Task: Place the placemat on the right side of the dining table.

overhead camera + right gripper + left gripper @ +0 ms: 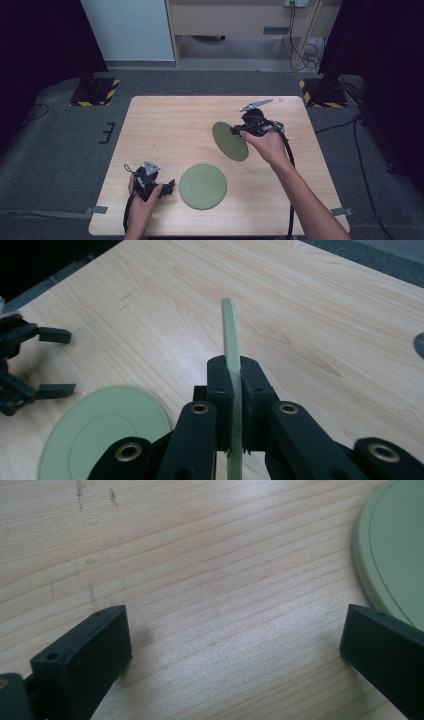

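Note:
Two green plates are in play. One green plate (203, 186) lies flat on the wooden table (170, 125) near the front middle, also seen as the flat plate (102, 430) and its rim (395, 550). The other plate (230, 141) hangs tilted above the table's right half, and my right gripper (239, 131) is shut on its rim; the held plate (231, 340) stands edge-on between the pads. My left gripper (169, 187) rests at the front left, open, just left of the flat plate, with bare wood between its fingers (90, 650).
Table edges run close to the left hand at the front left. Grey carpet surrounds the table, with black stand bases (95, 90) marked in yellow stripes at both back corners. Cables (360, 145) trail on the floor to the right.

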A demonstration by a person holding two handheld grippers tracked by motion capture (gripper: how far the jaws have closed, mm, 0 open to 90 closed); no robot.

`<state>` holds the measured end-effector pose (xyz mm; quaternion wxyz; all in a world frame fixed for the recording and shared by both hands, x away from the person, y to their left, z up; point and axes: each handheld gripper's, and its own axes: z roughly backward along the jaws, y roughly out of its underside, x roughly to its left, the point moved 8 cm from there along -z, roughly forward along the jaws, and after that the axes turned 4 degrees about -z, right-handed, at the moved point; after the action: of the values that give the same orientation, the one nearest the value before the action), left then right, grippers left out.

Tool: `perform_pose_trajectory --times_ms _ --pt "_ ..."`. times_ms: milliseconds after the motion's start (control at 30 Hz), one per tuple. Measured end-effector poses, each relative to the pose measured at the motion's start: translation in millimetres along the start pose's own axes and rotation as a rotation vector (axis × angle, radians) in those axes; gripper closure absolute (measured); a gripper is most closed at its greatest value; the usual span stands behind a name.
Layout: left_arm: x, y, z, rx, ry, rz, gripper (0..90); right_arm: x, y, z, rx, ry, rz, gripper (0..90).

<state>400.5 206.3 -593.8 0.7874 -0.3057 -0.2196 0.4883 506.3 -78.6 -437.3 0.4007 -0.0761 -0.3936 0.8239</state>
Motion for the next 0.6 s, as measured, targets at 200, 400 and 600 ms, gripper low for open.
perform_pose_trajectory --times_ms 200,400,600 --pt "0.0 0.0 0.0 0.000 0.000 0.000 0.0 -12.6 -0.1 3.6 -0.009 0.031 -0.026 85.8" --pt "0.0 0.0 0.0 0.000 0.000 0.000 0.0 -24.6 -1.1 11.1 -0.024 0.064 -0.048 85.8" --pt "0.0 0.0 0.0 0.000 0.000 0.000 0.0 -34.1 -0.4 16.0 -0.026 0.085 -0.063 85.8"
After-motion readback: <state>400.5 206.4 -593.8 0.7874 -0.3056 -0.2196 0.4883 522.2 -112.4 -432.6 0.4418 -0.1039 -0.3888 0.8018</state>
